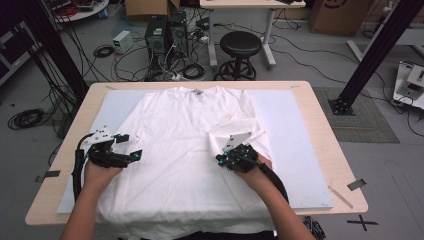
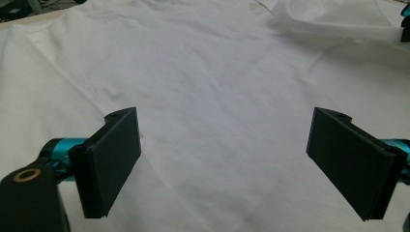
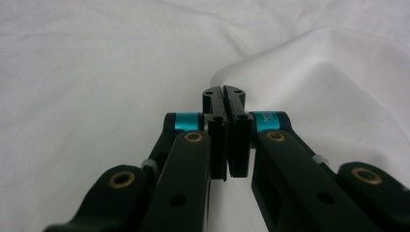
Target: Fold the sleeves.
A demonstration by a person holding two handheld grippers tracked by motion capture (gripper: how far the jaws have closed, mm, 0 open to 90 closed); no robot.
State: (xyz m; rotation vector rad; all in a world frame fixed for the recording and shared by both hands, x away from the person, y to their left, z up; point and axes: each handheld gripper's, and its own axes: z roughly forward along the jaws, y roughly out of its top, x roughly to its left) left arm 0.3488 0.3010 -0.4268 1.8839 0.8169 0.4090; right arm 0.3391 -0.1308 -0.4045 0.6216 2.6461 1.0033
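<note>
A white T-shirt lies spread flat, collar at the far side, on a pale blue mat. My left gripper hovers over the shirt's left side, open, its black jaws wide apart with only flat cloth beneath them and nothing between. My right gripper is at the shirt's right half, its jaws shut together on a pinch of the fabric. A raised fold of cloth stands up right at the tips, pulled in from the right sleeve side.
The mat lies on a wooden table with bare margins at left and right. Beyond the far edge stand a black stool, computer towers and loose cables on the floor. A black post rises at the right.
</note>
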